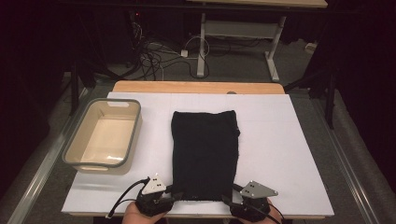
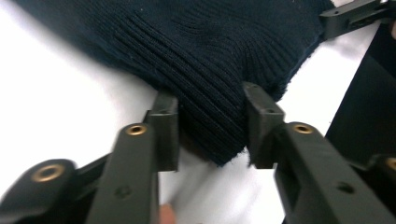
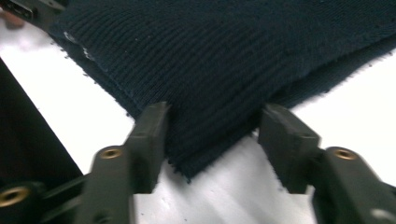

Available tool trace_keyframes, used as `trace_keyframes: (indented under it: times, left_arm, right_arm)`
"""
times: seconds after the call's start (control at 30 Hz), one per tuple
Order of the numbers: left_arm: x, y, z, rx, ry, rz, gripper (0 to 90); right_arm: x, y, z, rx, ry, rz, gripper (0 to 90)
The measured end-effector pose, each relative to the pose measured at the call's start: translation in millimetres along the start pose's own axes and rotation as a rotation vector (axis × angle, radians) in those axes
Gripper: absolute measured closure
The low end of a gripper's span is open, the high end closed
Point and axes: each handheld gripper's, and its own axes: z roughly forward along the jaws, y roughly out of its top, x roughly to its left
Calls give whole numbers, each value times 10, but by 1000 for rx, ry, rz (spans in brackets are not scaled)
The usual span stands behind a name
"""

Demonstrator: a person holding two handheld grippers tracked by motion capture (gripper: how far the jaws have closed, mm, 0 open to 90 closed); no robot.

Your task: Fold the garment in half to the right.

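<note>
Left tool (image 2: 210, 123) at near edge of table (image 1: 289, 154), jaws straddling near-left corner of dark knit cloth (image 1: 205, 154); pads touch fabric's sides, firm pinch not clear. Right tool (image 3: 212, 133) at cloth's near-right corner, jaws spread, corner between them with a gap at one pad. Cloth flat, folded, mid-table, running toward far edge. Grey-rimmed tub (image 1: 74, 156) well apart by left edge.

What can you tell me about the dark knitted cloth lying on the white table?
The dark knitted cloth is navy-black ribbed knit, folded into a tall rectangle, lying flat on the white table right of the basin. Its near edge is slightly frayed. Each near corner sits between the jaws of a hand-held gripper, left and right.
</note>
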Motion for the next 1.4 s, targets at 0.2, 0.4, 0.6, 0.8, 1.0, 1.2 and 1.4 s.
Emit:
trace_keyframes:
  times: [0.2, 0.4, 0.6, 0.8, 1.0, 1.2, 1.4]
  left_arm:
    - [16, 9, -60, -22, 21, 19, 679]
    - [139, -60, -297, -55, 77, -6, 679]
    - [358, -243, -527, -41, 120, -37, 675]
    - [364, -263, -532, -79, 129, -25, 550]
    - [341, -182, -556, -166, 140, 16, 392]
    - [371, -89, -479, -186, 138, 52, 286]
    - [452, -28, -362, -182, 148, 52, 161]
  right_arm:
    - [17, 13, 4, -3, 57, -23, 803]
    - [162, 137, 41, -38, 111, -87, 811]
    - [476, 273, 206, -56, 203, -173, 808]
    - [505, 267, 313, -20, 249, -177, 708]
    - [453, 250, 167, -63, 248, -144, 518]
    - [299, 214, -17, -131, 233, -95, 460]
    - [-1, 116, -181, -177, 161, -17, 383]
